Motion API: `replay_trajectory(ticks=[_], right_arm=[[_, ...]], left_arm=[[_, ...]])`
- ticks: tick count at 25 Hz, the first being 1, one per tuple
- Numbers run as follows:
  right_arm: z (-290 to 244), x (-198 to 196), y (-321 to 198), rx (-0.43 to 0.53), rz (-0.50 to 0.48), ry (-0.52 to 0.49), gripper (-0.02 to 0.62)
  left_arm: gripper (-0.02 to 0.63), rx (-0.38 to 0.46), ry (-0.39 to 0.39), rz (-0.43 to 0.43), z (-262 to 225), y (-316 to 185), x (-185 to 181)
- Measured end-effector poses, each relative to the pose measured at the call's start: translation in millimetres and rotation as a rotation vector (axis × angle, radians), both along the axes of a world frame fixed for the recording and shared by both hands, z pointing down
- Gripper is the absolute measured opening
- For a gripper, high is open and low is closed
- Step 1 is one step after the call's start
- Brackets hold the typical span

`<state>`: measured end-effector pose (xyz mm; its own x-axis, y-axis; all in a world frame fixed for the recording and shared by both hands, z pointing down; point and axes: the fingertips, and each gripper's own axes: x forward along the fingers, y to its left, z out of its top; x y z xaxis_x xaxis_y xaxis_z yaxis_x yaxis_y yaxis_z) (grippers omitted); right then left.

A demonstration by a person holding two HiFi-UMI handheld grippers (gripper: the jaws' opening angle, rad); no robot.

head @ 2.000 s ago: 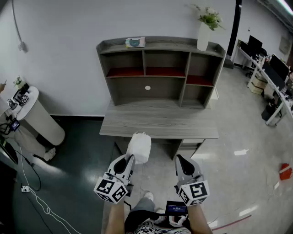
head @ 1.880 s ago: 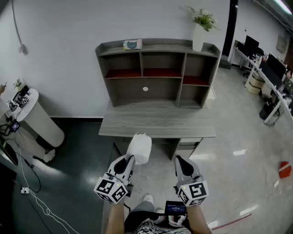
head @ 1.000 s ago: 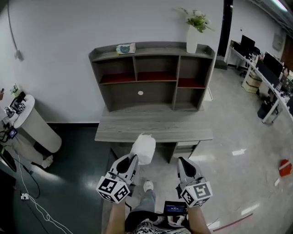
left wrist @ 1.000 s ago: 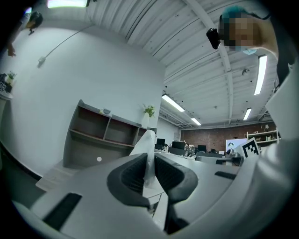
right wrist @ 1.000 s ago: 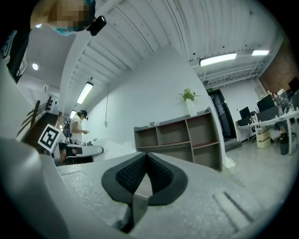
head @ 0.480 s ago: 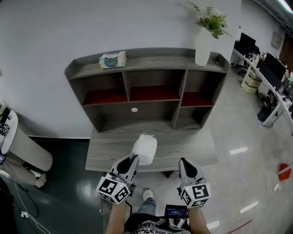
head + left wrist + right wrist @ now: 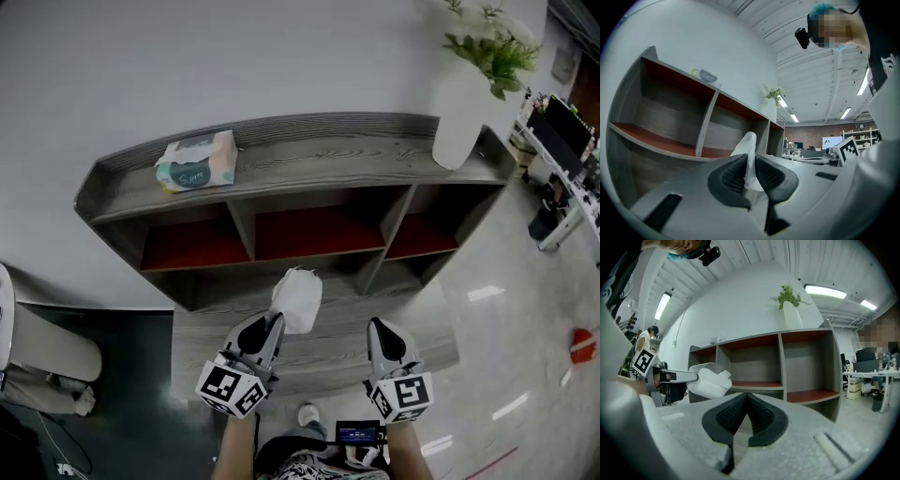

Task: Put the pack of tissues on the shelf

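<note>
Left tool (image 7: 270, 326) pinches the white pack of tissues (image 7: 297, 298) by its near edge, so the pack juts toward 12 o'clock, held in the air in front of the shelf (image 7: 309, 161) at its lower compartments. At 3 o'clock of it, the right tool (image 7: 380, 330) has its jaws pressed together on nothing. A second tissue pack (image 7: 195, 161) lies on the shelf's top board at 10 o'clock.

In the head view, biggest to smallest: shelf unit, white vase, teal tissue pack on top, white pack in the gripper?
1. Shelf unit
2. White vase
3. The teal tissue pack and the white pack look about alike, and the white pack is nearer the camera, so no ranking.
</note>
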<state>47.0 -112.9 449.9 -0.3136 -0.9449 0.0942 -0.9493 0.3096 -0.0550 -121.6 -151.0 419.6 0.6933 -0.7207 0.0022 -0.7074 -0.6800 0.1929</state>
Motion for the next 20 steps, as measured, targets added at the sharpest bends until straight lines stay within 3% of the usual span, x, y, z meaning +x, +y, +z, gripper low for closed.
replay_trajectory(ticks=[6,20], right_arm=[[9.1,7.8,-23.7,-0.037,0.03,-0.026,0.005],[-14.4,8.2,-54.3,0.016,-0.112,-0.067,0.004]], left_arm=[[0.036,0.008,-0.001,0.003,-1.7,-34.3,6.7],[0.035,0.046,0.012,-0.093,-24.2,-39.0,14.1]])
